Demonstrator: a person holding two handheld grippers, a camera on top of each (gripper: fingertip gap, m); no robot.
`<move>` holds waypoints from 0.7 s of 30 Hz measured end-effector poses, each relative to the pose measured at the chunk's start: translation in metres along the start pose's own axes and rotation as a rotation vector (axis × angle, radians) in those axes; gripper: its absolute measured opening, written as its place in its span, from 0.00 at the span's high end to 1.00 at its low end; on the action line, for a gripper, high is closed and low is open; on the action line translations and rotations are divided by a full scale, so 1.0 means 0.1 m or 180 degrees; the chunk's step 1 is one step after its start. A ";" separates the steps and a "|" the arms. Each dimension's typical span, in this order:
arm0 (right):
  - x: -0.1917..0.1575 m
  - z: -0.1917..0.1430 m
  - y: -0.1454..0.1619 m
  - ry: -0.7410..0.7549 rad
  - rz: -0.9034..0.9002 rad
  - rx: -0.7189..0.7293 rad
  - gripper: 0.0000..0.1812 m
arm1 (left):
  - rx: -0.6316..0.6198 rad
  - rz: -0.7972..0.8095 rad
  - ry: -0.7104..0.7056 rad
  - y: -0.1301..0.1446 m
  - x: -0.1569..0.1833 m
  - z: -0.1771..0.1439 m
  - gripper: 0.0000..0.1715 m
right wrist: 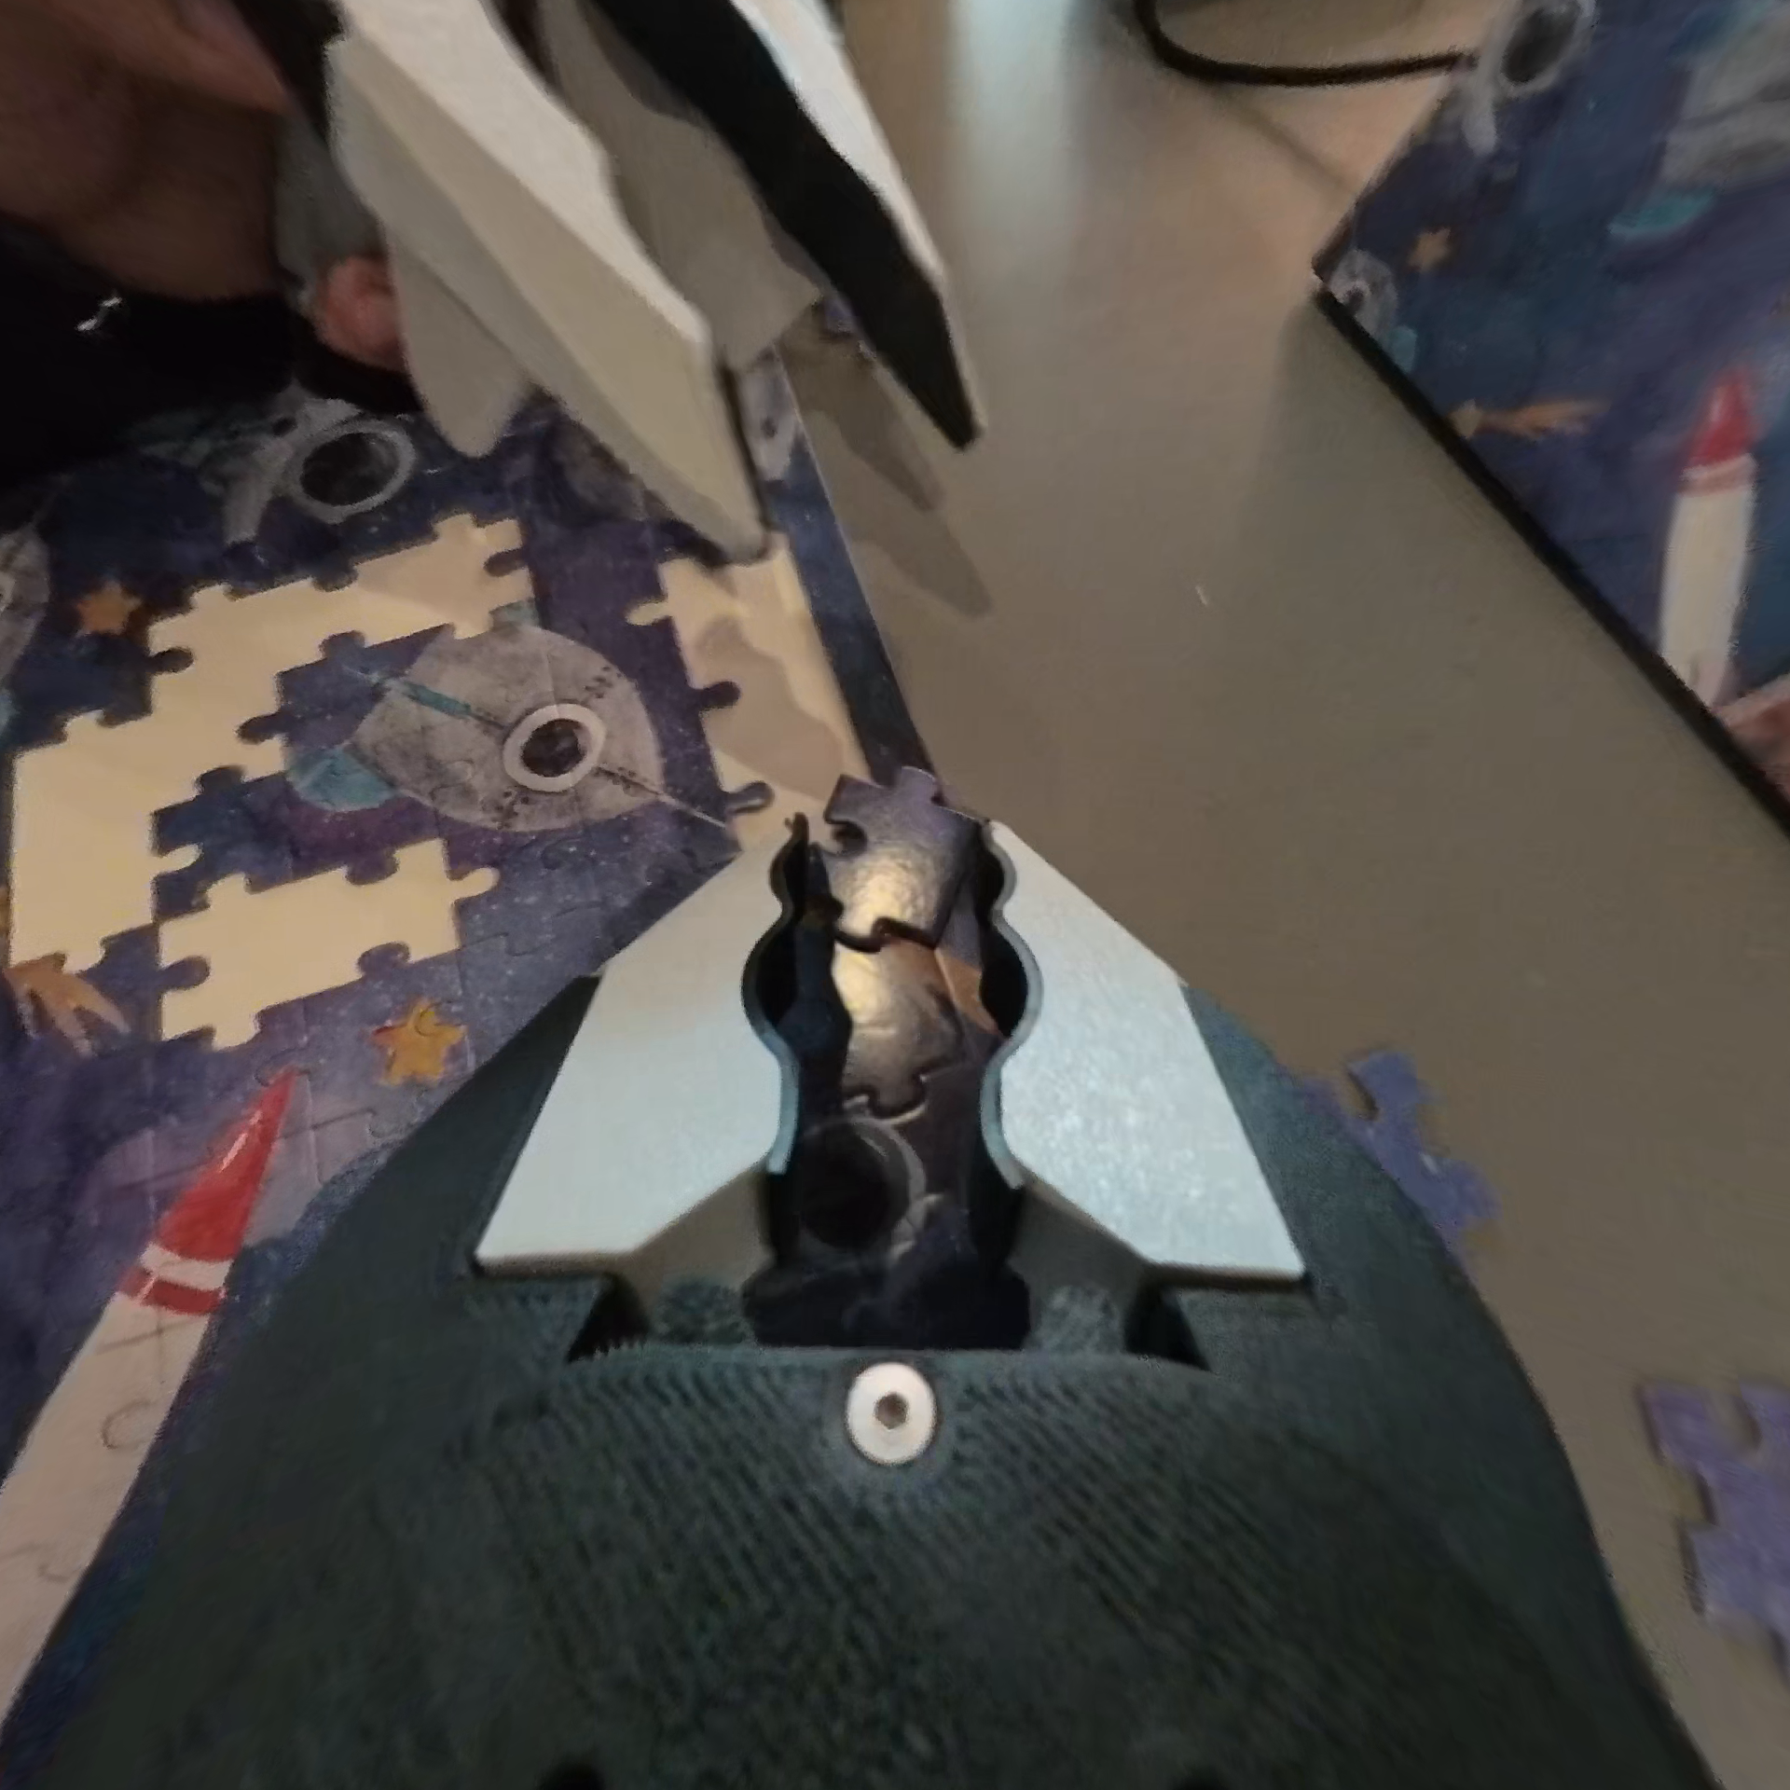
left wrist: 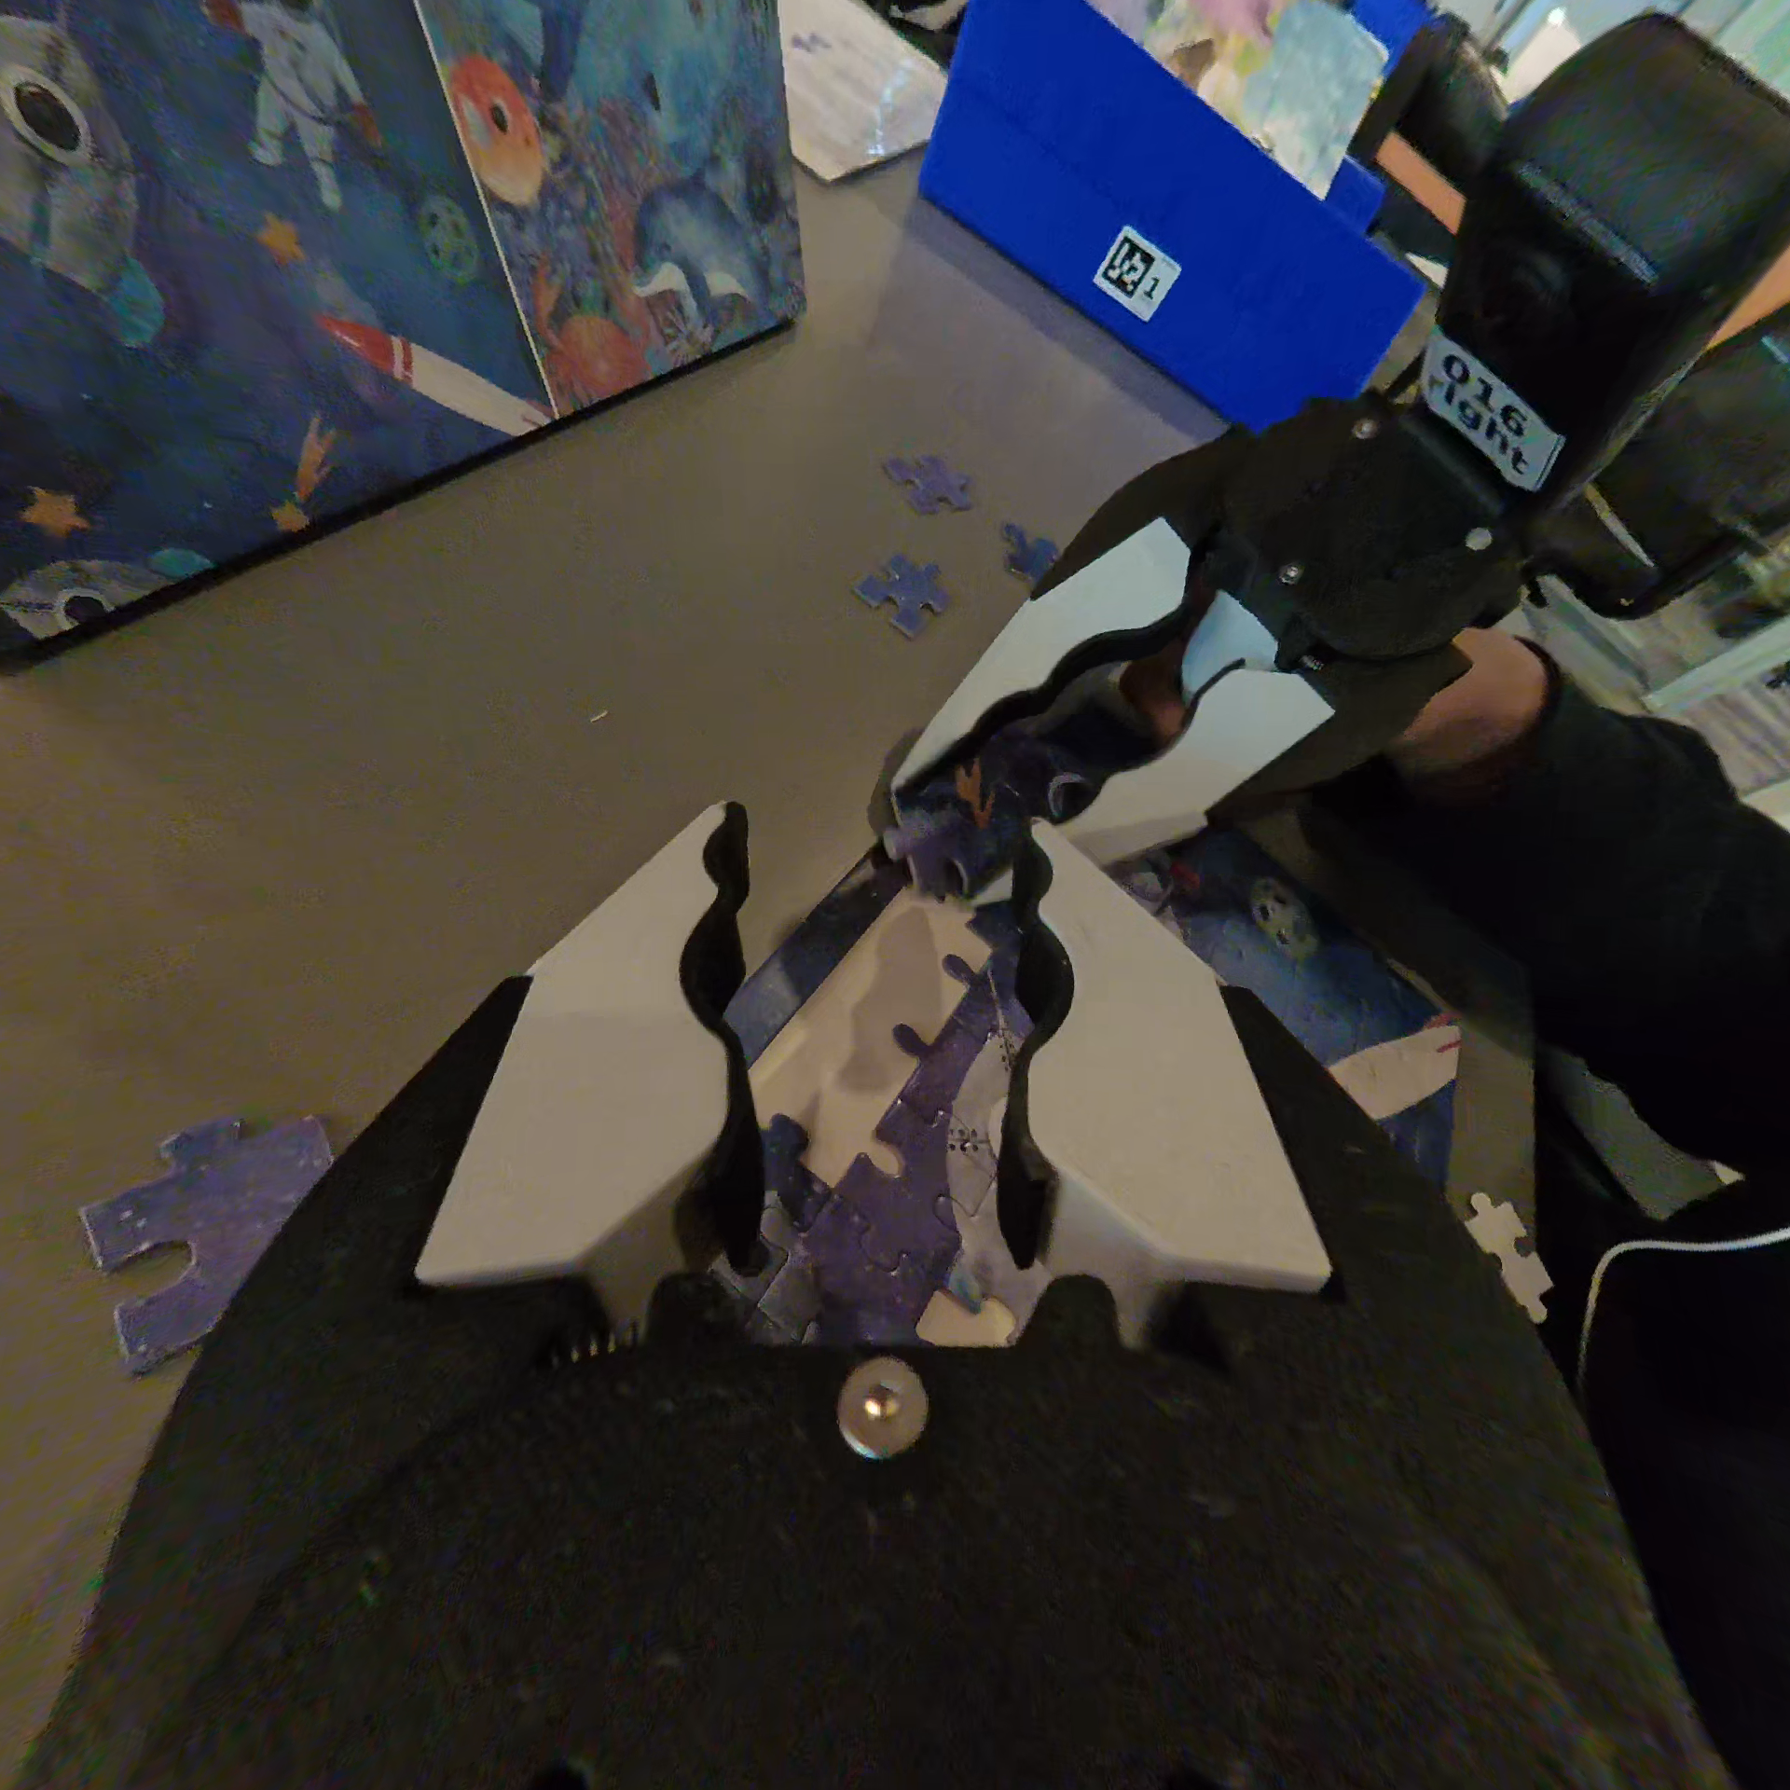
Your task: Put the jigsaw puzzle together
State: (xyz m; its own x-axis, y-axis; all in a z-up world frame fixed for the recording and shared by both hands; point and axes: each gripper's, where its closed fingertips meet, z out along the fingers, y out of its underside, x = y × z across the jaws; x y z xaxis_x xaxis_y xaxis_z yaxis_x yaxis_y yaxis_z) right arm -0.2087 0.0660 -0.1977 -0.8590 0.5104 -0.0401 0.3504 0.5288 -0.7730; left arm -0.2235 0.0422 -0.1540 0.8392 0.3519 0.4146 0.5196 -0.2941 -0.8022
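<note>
The space jigsaw puzzle lies partly assembled in its tray, with cream gaps showing through; it also shows in the left wrist view. My right gripper is shut on a dark blue chunk of joined puzzle pieces, held on edge just above the tray's far border. In the left wrist view that chunk sits between the right gripper's fingers. My left gripper is open and empty, hovering over the tray close to the chunk; it also appears in the right wrist view.
Loose pieces lie on the grey table. One piece lies white side up. The illustrated puzzle box stands behind, and a blue bin at the back right. A person's hand and dark sleeve hold the right gripper. Some 6 cm of space lies between my two pairs of fingers.
</note>
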 end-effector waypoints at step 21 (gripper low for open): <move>-0.20 -0.07 -0.01 -0.0148 -0.0829 -0.0014 0.77 | -0.0900 0.0710 -0.0223 0.48 0.02 0.16 0.78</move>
State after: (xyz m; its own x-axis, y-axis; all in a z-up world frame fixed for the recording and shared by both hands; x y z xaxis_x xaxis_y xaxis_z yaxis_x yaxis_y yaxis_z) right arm -0.1890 0.0597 -0.1919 -0.9366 0.3250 0.1307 0.1168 0.6414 -0.7583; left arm -0.1995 0.0430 -0.1991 0.9290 0.3084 0.2045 0.3570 -0.6010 -0.7151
